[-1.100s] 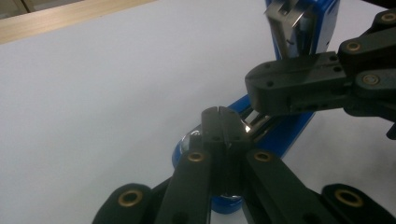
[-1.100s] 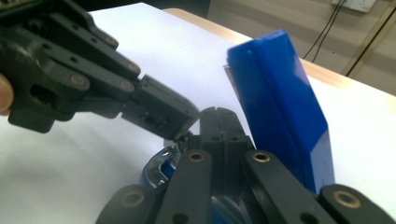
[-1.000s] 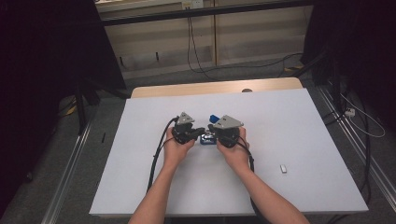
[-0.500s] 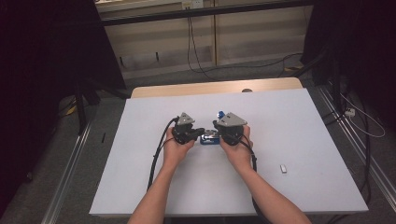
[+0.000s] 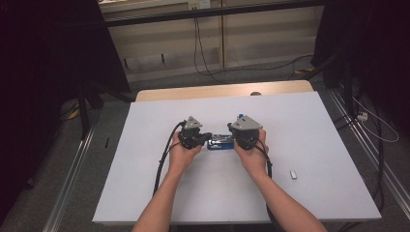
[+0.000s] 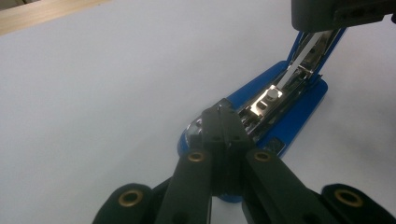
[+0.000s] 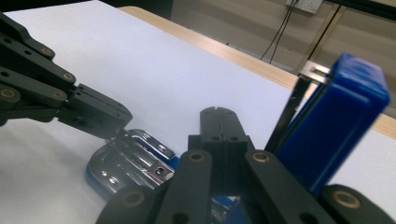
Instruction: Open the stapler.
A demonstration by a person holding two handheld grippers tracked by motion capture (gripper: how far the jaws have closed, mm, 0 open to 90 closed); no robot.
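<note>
Stapler (image 6: 285, 107) hinged open, metal magazine visible close-up, both grippers' fingers (image 6: 223, 122) closed, empty.

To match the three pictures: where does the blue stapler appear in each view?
High view: blue stapler at table centre, between the two grippers.
Left gripper view: right of centre, lying opened, beyond the shut jaws.
Right gripper view: metal base lower left, blue top raised at right.
Shared landmark: white table.

Bare-forearmed person; each black claw (image 5: 205, 137) has brass-ringed pivots, grey three-cornered plate, black cable.
</note>
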